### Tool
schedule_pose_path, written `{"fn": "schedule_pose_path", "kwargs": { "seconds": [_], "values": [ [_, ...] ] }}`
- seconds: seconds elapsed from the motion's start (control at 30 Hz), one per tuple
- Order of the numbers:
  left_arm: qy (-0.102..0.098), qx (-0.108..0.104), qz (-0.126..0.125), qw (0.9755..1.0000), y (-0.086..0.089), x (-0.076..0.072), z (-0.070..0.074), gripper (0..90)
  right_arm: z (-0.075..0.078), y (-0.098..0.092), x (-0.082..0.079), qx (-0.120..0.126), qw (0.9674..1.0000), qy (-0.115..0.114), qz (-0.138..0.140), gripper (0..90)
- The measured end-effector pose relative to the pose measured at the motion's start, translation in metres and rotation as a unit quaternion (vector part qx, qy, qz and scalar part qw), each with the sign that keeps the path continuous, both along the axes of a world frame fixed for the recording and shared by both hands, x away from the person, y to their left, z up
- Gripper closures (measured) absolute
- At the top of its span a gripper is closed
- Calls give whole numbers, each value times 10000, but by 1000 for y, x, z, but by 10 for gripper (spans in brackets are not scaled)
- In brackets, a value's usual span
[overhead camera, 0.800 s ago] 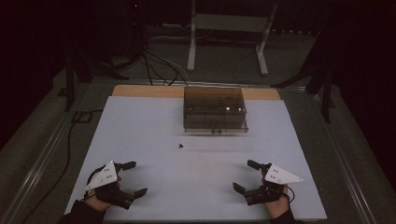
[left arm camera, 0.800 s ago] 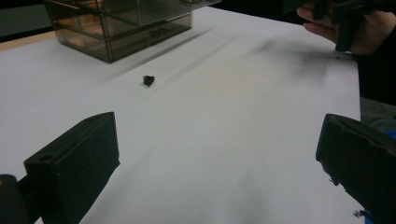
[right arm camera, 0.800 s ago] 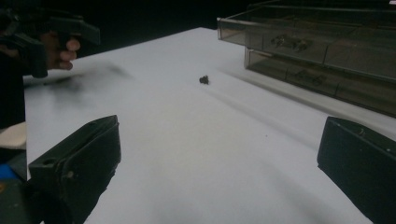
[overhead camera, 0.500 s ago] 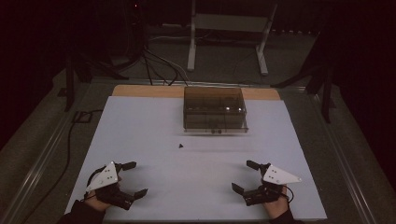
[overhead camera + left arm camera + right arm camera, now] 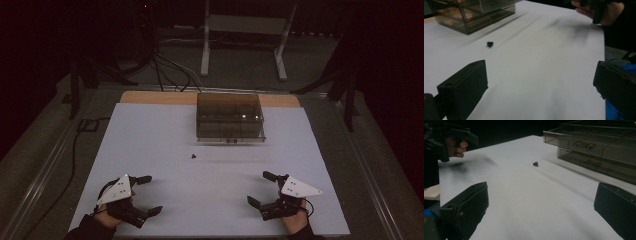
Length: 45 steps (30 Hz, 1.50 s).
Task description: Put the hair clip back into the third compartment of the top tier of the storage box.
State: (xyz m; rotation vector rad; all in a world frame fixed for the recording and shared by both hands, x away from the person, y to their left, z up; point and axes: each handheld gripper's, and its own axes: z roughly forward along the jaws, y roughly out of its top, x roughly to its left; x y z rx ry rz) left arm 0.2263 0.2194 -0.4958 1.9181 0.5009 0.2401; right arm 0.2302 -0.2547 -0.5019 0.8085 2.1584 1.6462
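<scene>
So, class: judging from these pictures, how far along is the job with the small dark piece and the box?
Nothing looks done: the small dark piece lies alone on the white table, in front of the clear box. Both the left tool and right tool are open and empty. Picking it up remains.

Left gripper (image 5: 146, 195) and right gripper (image 5: 261, 189) open-jawed, small dark piece (image 5: 193, 156) between

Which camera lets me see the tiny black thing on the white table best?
The right gripper view: the tiny black thing looks sharpest there. The left gripper view shows it blurrier; the high view shows a speck.
</scene>
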Motion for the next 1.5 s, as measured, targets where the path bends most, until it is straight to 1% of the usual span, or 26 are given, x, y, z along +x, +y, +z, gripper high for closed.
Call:
{"fn": "schedule_pose_path", "kwargs": {
  "seconds": [0.03,0.1,0.27,0.33,0.4,0.43,0.47,0.57,0.67,0.73,0.77,0.93,1.03,1.17,1.3,1.37,1.4,1.43,1.47,1.5],
  "values": [
    [0,0,0,10000,0,0,0,4,0,0,0,0,10000,0,0,0],
    [34,34,-80,10000,-3,3,4,5,1,0,0,32,10000,4,0,0],
    [45,-6,-130,9999,-8,10,14,5,2,-2,-1,101,9999,-24,-50,0],
    [34,-12,-143,9999,-10,12,18,5,2,-2,-1,100,9999,-28,-71,0],
    [13,-16,-179,9998,-12,13,24,5,3,-3,-1,150,9999,-35,-72,0],
    [13,-16,-179,9998,-12,13,24,4,3,-3,-1,150,9999,-35,-72,0],
    [-14,-37,-226,9997,-13,15,28,4,3,-3,-1,148,9999,-39,-79,0],
    [-26,6,-242,9997,-15,18,34,5,4,-3,-2,148,9999,-34,-82,0],
    [-82,20,-270,9996,-16,20,40,5,4,-3,-2,138,9999,-49,-71,0],
    [-58,-8,-263,9996,-17,23,43,4,4,-3,-3,145,9999,-55,-70,0],
    [-71,2,-251,9997,-17,24,44,5,4,-4,-2,184,9998,-49,-80,0],
    [-110,49,-254,9996,-21,30,49,5,4,-4,-3,170,9998,-35,-107,0],
    [-93,36,-254,9996,-24,36,51,4,5,-4,-3,167,9998,-43,-107,0],
    [-106,87,-219,9997,-28,45,55,5,4,-4,-3,175,9998,-22,-116,0],
    [-140,50,-194,9997,-32,53,60,5,5,-5,-3,158,9998,-23,-113,0],
    [-122,94,-148,9998,-34,57,62,5,5,-5,-3,181,9998,-15,-117,0],
    [-145,94,-150,9997,-36,59,63,4,5,-5,-3,172,9998,-13,-120,0],
    [-145,94,-150,9997,-36,59,63,5,5,-5,-3,172,9998,-13,-120,0],
    [-121,121,-122,9998,-38,64,65,5,5,-5,-3,167,9998,-16,-118,0],
    [-139,131,-112,9998,-39,66,65,5,5,-5,-3,169,9998,-21,-120,0]
  ]
}}
